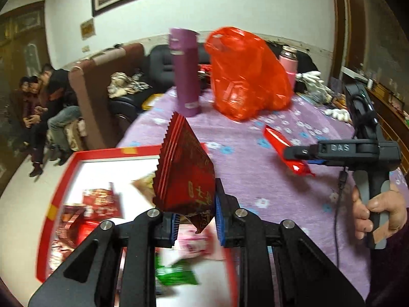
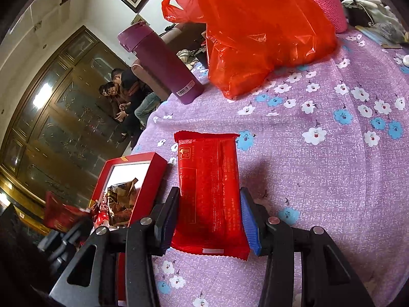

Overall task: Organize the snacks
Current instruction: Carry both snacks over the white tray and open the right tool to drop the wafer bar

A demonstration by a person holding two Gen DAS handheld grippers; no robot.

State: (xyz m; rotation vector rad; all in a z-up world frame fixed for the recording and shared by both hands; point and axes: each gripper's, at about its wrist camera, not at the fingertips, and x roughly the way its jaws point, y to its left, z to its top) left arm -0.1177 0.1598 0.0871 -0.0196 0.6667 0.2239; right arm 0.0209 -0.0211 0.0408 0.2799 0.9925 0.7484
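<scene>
Holding: left gripper pinches dark red packet low, above red box.
Right gripper: clamps red wrapper sides on table.
Handling: light, crinkly, slippery; take mid-body.

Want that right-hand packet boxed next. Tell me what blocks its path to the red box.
Nothing visible does. The flat red foil packet sits in the right gripper just beside the red cardboard box, whose near wall is the only thing to clear.
</scene>
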